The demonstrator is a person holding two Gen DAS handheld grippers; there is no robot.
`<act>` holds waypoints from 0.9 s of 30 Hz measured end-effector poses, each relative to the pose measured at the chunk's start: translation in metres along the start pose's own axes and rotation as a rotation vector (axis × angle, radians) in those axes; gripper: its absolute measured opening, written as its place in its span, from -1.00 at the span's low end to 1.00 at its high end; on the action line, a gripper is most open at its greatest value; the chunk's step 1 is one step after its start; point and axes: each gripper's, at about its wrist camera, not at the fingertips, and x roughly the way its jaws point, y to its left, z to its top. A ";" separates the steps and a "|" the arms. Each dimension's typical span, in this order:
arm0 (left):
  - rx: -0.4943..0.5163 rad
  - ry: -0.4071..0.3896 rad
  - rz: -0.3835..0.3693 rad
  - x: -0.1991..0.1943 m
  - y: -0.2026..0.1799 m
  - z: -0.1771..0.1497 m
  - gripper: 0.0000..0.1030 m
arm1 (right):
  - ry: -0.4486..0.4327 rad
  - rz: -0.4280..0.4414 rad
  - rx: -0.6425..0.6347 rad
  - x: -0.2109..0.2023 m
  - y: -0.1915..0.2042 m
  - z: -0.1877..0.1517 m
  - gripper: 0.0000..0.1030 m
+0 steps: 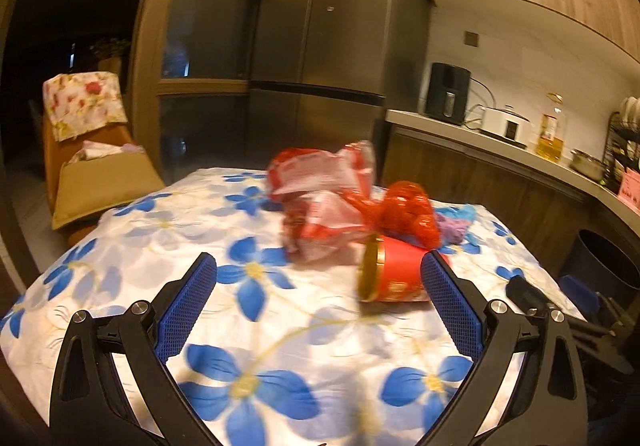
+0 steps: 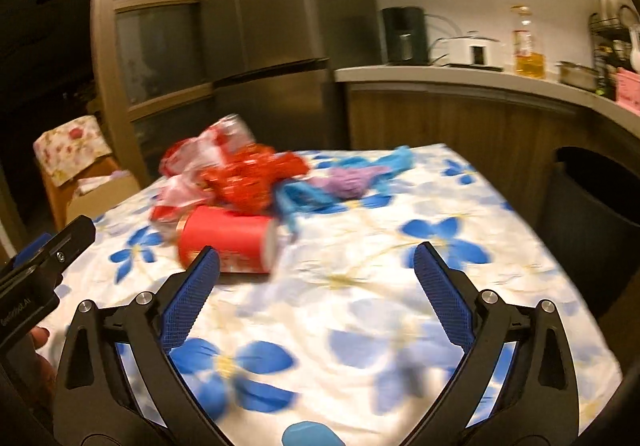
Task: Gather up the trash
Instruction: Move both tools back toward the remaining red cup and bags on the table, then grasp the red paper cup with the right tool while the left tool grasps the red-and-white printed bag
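A red can (image 1: 394, 272) with a gold rim lies on its side on the flowered tablecloth (image 1: 280, 326). Behind it sits a heap of trash: a red-and-white plastic wrapper (image 1: 320, 185), a crumpled red bag (image 1: 408, 211) and a purple wad (image 1: 452, 226). My left gripper (image 1: 320, 270) hangs open over the cloth, its right finger just in front of the can, nothing between the pads. In the right wrist view the red can (image 2: 226, 242) lies left of centre, with the red bag (image 2: 252, 177), purple wad (image 2: 352, 181) and blue scraps (image 2: 304, 197) beyond. My right gripper (image 2: 316, 262) is open and empty.
A dark trash bin (image 2: 592, 221) stands right of the table, below the kitchen counter (image 2: 460, 79) with appliances and an oil bottle. A fridge (image 1: 328, 45) and cabinet rise behind. A cardboard box (image 1: 104, 181) sits at left. The left gripper's body (image 2: 44, 266) shows at the right view's left edge.
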 end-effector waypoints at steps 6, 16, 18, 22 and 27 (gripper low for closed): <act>-0.016 -0.008 0.024 0.001 0.022 0.001 0.89 | 0.033 0.051 -0.041 0.027 0.039 0.006 0.89; -0.040 -0.003 0.025 0.012 0.038 0.006 0.89 | 0.094 0.042 -0.073 0.064 0.068 0.006 0.90; -0.035 -0.001 0.024 0.015 0.039 0.005 0.89 | 0.107 0.040 -0.073 0.069 0.069 0.005 0.90; -0.026 0.003 0.023 0.021 0.041 0.006 0.89 | 0.141 0.039 -0.054 0.080 0.066 0.003 0.90; -0.023 0.008 0.017 0.029 0.039 0.009 0.89 | 0.147 0.027 -0.039 0.086 0.062 0.004 0.89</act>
